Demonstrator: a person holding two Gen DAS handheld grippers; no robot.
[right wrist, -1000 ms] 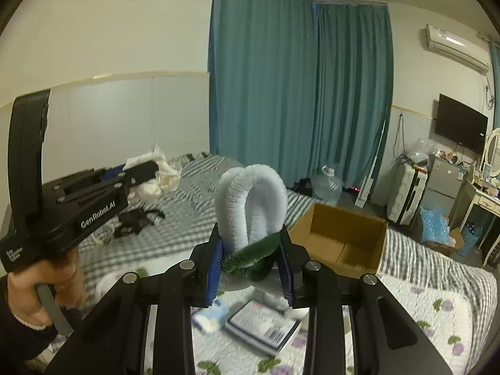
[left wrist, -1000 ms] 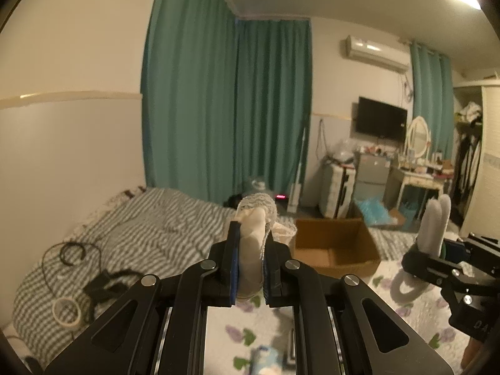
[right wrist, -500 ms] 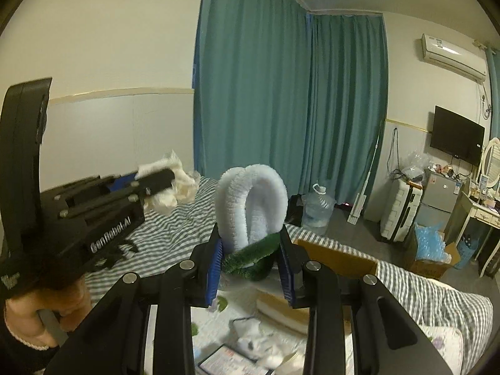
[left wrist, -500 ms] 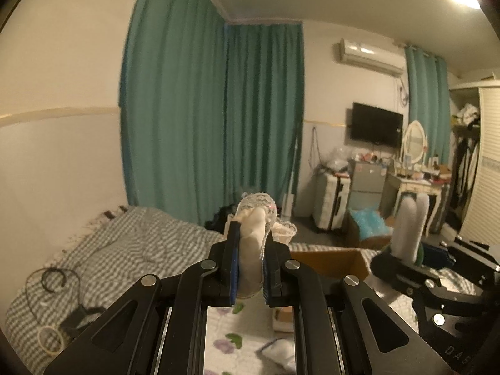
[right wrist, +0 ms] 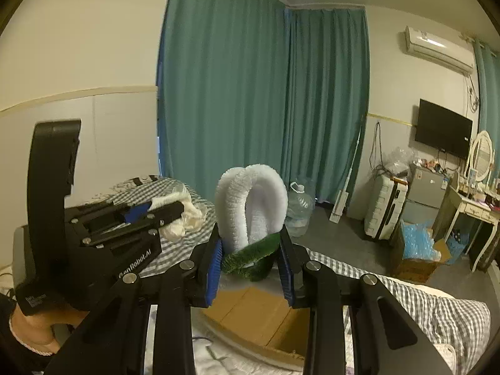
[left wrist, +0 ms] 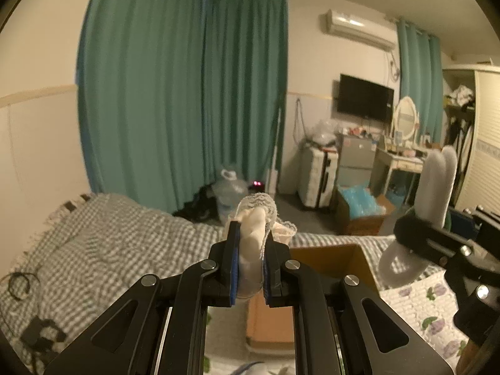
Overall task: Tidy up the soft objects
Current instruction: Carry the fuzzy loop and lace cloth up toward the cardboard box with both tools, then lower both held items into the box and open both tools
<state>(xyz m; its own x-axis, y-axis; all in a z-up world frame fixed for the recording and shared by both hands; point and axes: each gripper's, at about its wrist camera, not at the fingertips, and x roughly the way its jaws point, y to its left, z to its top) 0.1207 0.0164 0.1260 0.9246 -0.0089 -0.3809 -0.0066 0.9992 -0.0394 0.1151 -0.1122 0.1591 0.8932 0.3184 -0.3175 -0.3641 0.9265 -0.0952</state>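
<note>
**Both grippers loaded, box just below**

While both loads hang above the cardboard box (right wrist: 259, 318), I judge the step in hand to be the drop into it. My left gripper (left wrist: 249, 268) has its fingers pinched on a cream lace-trimmed cloth (left wrist: 254, 228), which bulges up past the fingertips. My right gripper (right wrist: 251, 268) pinches a fluffy white loop (right wrist: 251, 206) together with a green fuzzy piece (right wrist: 250, 254) at its base; the loop stands upright between the pads.

To do this well, I would bring each gripper squarely over the box opening and lower it before spreading the fingers, since soft things may cling to the blue pads and fall crooked. One at a time seems wiser: the two grippers are near each other, and the left one shows close at the left edge of the right camera.

Around the box lies a checked bedspread (left wrist: 103, 237) and a floral quilt (left wrist: 415, 306), with cables (left wrist: 18, 284) on the bed's far left side. Small items lie on the quilt near the box, too dim to identify. Beyond the bed stand a water jug (right wrist: 298, 209), a suitcase (right wrist: 386, 206) and teal curtains (right wrist: 265, 93), all well apart from the work.
</note>
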